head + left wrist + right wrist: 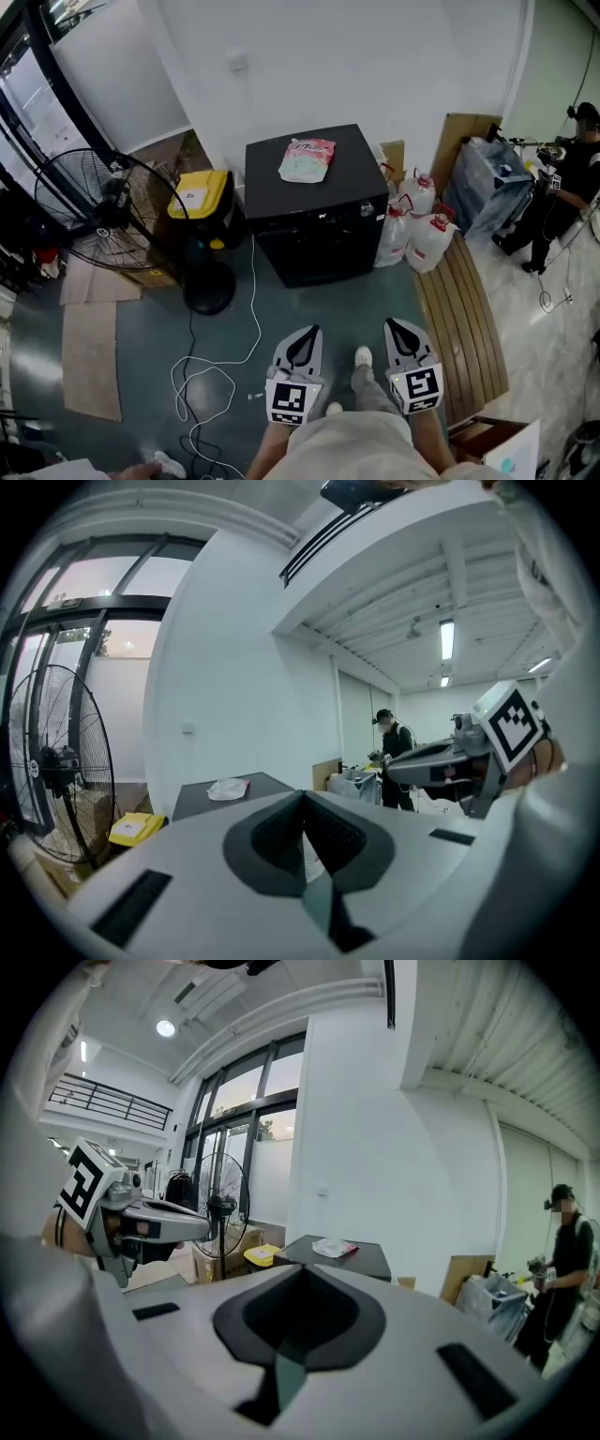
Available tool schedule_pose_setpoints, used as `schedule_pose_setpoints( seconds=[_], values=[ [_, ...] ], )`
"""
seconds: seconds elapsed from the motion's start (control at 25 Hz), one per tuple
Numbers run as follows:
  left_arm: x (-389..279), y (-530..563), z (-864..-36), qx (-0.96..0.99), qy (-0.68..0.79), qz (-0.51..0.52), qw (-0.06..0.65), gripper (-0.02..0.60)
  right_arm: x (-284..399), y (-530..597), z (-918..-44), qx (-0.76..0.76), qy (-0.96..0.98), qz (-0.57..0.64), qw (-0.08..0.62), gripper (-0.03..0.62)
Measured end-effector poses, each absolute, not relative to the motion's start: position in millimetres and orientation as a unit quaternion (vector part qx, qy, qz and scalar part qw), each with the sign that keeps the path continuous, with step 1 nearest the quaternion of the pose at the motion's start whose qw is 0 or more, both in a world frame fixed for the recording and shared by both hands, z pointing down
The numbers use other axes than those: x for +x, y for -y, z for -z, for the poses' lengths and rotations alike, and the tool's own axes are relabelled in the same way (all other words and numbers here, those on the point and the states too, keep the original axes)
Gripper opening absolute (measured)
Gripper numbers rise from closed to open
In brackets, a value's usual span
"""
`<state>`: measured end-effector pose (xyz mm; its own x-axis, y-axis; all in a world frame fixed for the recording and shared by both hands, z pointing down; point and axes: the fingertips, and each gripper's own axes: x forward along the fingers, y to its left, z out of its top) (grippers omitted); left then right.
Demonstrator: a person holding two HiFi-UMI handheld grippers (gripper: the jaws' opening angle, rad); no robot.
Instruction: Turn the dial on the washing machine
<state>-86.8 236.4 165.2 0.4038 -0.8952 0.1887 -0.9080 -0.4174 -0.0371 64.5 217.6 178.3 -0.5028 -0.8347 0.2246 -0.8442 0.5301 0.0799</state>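
The head view alone gives the layout from above. The washing machine sits in the upper middle of the frame as a black box against the white wall, well apart from both grippers at the bottom. A standing fan and a yellow-lidded bin are to its left, tied white bags are to its right, and a white cable loops across the floor at lower left. A slatted wooden bench runs down the right side, and a person in dark clothes stands at the right edge.

The gripper views add the jaws up close. The left gripper has its jaws pressed together with nothing between them, and so does the right gripper. Each of these views also catches the other gripper's marker cube at one side, and each shows the machine only as a dark slab low in the middle distance.

The machine is matt black with a flat top, and a pale pink-and-green pouch lies on that top. A glossy strip crosses the top of its front face – its dial cannot be picked out there at this size. The gripper views do not show the front face clearly, and their lower halves are filled by the grey gripper bodies.
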Motion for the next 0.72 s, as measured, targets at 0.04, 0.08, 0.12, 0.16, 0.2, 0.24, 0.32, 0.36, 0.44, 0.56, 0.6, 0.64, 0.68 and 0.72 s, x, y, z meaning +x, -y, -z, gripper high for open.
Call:
schedule_pose_setpoints(
  seconds=[0.04,0.08,0.12,0.16,0.2,0.24,0.32,0.36,0.44,0.56,0.6,0.64,0.68,0.72],
  values=[
    [-84,-226,-167,0.836,0.539,-0.091,0.036,0.012,67,-208,-181,0.483,0.867,-0.023,0.119,0.008],
    [-82,-216,-167,0.836,0.54,-0.093,0.037,0.012,69,-197,-184,0.481,0.868,-0.027,0.12,0.008],
    [-79,-205,-168,0.835,0.541,-0.094,0.038,0.012,72,-187,-186,0.48,0.869,-0.029,0.121,0.008],
    [-77,-194,-168,0.835,0.541,-0.095,0.039,0.012,75,-176,-187,0.478,0.869,-0.031,0.122,0.008],
    [-73,-183,-169,0.834,0.542,-0.096,0.039,0.012,78,-165,-188,0.477,0.869,-0.032,0.123,0.008],
    [-70,-173,-169,0.833,0.543,-0.097,0.038,0.012,82,-154,-188,0.476,0.87,-0.032,0.123,0.008],
    [-63,-151,-171,0.831,0.546,-0.1,0.039,0.012,90,-132,-189,0.474,0.871,-0.033,0.124,0.008],
    [-61,-141,-172,0.829,0.548,-0.102,0.039,0.012,93,-121,-188,0.472,0.872,-0.033,0.125,0.008],
    [-57,-121,-173,0.824,0.555,-0.104,0.042,0.012,98,-99,-191,0.466,0.875,-0.037,0.128,0.008],
    [-53,-94,-174,0.816,0.567,-0.108,0.046,0.012,104,-67,-195,0.454,0.88,-0.043,0.129,0.008],
    [-51,-85,-173,0.813,0.57,-0.109,0.047,0.012,106,-56,-196,0.45,0.883,-0.043,0.128,0.008],
    [-49,-77,-173,0.81,0.575,-0.109,0.047,0.012,107,-45,-196,0.446,0.885,-0.043,0.128,0.008],
    [-47,-69,-174,0.807,0.578,-0.11,0.047,0.012,109,-35,-197,0.441,0.887,-0.043,0.128,0.008],
    [-45,-62,-175,0.804,0.582,-0.111,0.048,0.012,111,-25,-199,0.437,0.889,-0.045,0.128,0.008]
  ],
)
